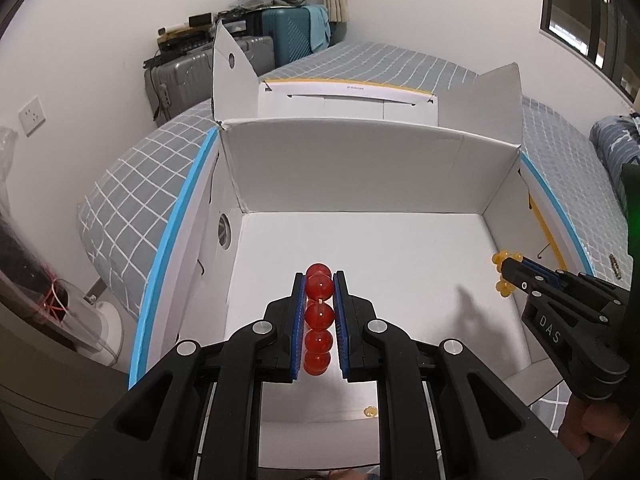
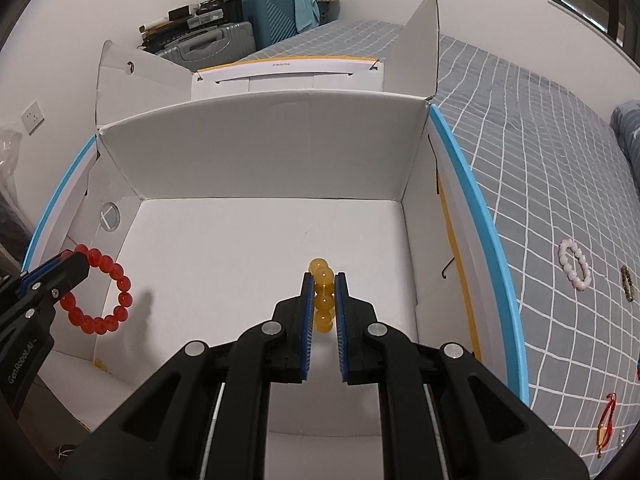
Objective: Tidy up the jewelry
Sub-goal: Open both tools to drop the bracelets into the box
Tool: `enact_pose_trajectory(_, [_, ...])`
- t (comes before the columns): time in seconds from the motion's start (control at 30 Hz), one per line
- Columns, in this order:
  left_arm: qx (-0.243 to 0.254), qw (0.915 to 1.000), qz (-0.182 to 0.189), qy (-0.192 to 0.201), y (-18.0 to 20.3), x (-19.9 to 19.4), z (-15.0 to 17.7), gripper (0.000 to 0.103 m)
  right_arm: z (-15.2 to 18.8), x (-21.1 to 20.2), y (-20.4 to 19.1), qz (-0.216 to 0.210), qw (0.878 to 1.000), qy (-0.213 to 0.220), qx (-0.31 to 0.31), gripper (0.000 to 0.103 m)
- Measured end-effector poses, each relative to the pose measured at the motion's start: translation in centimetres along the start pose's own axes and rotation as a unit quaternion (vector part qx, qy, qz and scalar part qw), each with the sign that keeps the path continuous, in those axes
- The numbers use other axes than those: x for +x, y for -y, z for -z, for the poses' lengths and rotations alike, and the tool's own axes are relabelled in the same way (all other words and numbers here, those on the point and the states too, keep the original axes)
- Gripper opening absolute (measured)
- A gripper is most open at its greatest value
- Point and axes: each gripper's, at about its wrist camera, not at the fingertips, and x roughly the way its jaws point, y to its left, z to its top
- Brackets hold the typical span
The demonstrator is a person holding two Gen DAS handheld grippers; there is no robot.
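Note:
My left gripper (image 1: 320,280) is shut on a red bead bracelet (image 1: 319,318), its beads in a row between the blue pads, held over the floor of an open white cardboard box (image 1: 360,168). In the right wrist view that same red bead bracelet (image 2: 120,296) hangs as a ring from the left gripper (image 2: 74,264) at the box's left wall. My right gripper (image 2: 324,280) is shut on a yellow bead bracelet (image 2: 323,300), also above the box floor. The left wrist view shows the right gripper (image 1: 506,266) with the yellow bead bracelet (image 1: 503,258) near the right wall.
The box sits on a bed with a grey checked cover (image 2: 540,160). On the cover to the right lie a pink-white bead bracelet (image 2: 576,264), a small dark trinket (image 2: 628,284) and a red cord piece (image 2: 606,412). A yellow bead (image 1: 370,412) lies inside the box's near edge. Suitcases (image 1: 288,32) stand behind.

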Motion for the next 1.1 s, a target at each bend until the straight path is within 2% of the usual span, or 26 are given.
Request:
enact_pose_trajectory(0.1, [0.002,1.0000,-0.002,-0.009,0.1,0.3,0.1,0.015,0.0,-0.1,0.0,-0.001,1.000,0.003,0.000,0.010])
enact_pose_trajectory(0.27, [-0.002,1.0000,-0.008,0.000,0.1,-0.3,-0.1,0.018,0.0,-0.3,-0.1,-0.003,1.000,0.005,-0.001,0.011])
enact_pose_trajectory(0.3, [-0.004,1.0000,-0.004,0.000,0.1,-0.4,-0.1,0.020,0.0,-0.4,-0.1,-0.003,1.000,0.006,-0.001,0.015])
enact_pose_trajectory(0.33, [-0.005,1.0000,-0.003,0.001,0.1,-0.5,-0.1,0.028,0.0,-0.5,-0.1,-0.005,1.000,0.008,0.000,0.019])
enact_pose_trajectory(0.4, [-0.008,0.9999,-0.005,0.006,0.1,-0.8,-0.1,0.042,0.0,-1.0,0.0,-0.009,1.000,0.015,0.003,0.036])
enact_pose_trajectory(0.43, [-0.011,0.9999,-0.006,0.010,0.0,-1.0,-0.1,0.054,0.0,-1.3,0.0,-0.011,1.000,0.021,0.005,0.038])
enact_pose_trajectory(0.47, [-0.013,0.9998,-0.005,0.014,0.0,-1.3,-0.1,0.061,-0.1,-1.7,0.1,-0.010,1.000,0.026,0.004,0.040])
enact_pose_trajectory(0.53, [-0.015,0.9996,-0.009,0.023,-0.1,-1.8,-0.2,0.064,-0.2,-2.6,0.1,-0.006,0.999,0.038,0.002,0.049])
enact_pose_trajectory(0.6, [-0.016,0.9994,-0.008,0.030,0.0,-2.3,-0.3,0.074,-0.2,-3.6,0.3,-0.003,0.999,0.052,0.004,0.059])
enact_pose_trajectory(0.7, [-0.011,0.9992,-0.009,0.037,0.3,-2.9,-0.3,0.080,-0.3,-5.1,1.0,0.002,0.998,0.068,0.011,0.069])
enact_pose_trajectory(0.77, [-0.013,0.9989,-0.008,0.043,0.5,-3.3,-0.3,0.088,-0.3,-6.0,1.4,0.004,0.997,0.079,0.016,0.076])
enact_pose_trajectory(0.9, [-0.018,0.9984,-0.003,0.054,0.9,-4.4,-0.4,0.089,-0.4,-7.5,2.2,0.019,0.994,0.103,0.021,0.090])
enact_pose_trajectory(1.1, [-0.003,0.9976,0.011,0.069,2.9,-6.1,-0.5,0.090,0.1,-9.8,3.2,0.033,0.992,0.123,0.021,0.095])
